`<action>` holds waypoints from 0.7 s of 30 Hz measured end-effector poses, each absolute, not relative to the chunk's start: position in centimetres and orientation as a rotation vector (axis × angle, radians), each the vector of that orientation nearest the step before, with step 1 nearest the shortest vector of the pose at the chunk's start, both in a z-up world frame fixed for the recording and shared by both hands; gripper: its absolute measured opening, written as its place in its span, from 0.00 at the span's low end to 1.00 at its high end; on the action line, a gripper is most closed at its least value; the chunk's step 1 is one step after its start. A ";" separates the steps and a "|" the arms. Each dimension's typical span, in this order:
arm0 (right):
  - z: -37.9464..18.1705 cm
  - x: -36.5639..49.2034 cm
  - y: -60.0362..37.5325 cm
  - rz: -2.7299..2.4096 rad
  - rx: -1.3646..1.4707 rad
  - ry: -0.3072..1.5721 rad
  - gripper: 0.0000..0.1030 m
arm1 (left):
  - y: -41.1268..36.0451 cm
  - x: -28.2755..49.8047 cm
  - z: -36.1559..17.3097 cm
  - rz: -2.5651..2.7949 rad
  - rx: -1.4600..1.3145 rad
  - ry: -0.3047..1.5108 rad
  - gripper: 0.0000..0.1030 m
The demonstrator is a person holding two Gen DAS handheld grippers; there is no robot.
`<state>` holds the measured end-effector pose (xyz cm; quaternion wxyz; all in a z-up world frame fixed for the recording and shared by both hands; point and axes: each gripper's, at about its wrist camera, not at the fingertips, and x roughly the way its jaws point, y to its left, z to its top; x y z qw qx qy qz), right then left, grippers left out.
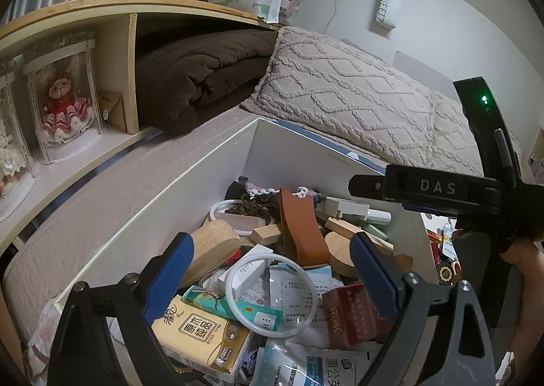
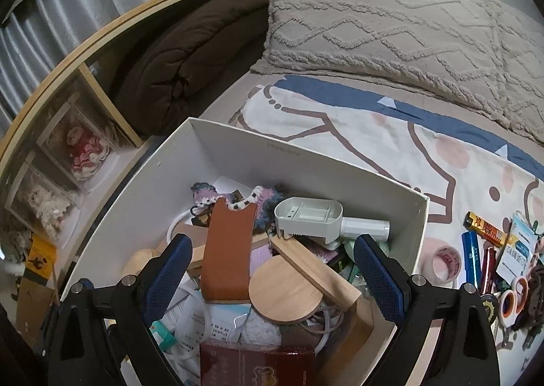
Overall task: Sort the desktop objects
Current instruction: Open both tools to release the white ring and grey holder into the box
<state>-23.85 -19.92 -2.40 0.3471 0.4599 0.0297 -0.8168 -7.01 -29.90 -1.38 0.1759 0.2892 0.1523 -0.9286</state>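
Your view of the box (image 2: 306, 161) hides much: the red pack (image 2: 258, 365) runs off the bottom edge, papers lie buried under the wooden disc (image 2: 285, 291), and the clutter (image 2: 510, 284) right of the box is cropped, its labels too small to read.

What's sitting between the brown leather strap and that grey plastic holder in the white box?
A purple-and-white crocheted piece lies between strap and holder, in the right wrist view.

A: What are the grippers built like?
B: The left gripper (image 1: 272, 270) has black angular arms, round silver screws and blue textured fingers (image 1: 375, 279). The right gripper (image 2: 272, 270) matches it.
A: Any markings?
B: From the left wrist, the right gripper's black body reads "DAS", with a green light.
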 end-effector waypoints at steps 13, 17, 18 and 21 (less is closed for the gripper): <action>-2.4 -23.0 -19.5 -2.095 1.197 0.174 0.93 | -29.9 -7.0 -1.4 -2.628 0.820 0.430 0.91; -2.1 -22.4 -19.1 -2.091 1.186 0.212 0.93 | -29.9 -7.0 -1.4 -2.626 0.820 0.424 0.91; -2.1 -22.3 -19.0 -2.086 1.183 0.211 0.93 | -29.9 -7.0 -1.4 -2.626 0.821 0.424 0.91; -1.9 -21.9 -18.7 -2.078 1.172 0.223 0.93 | -30.0 -7.0 -1.4 -2.621 0.821 0.419 0.91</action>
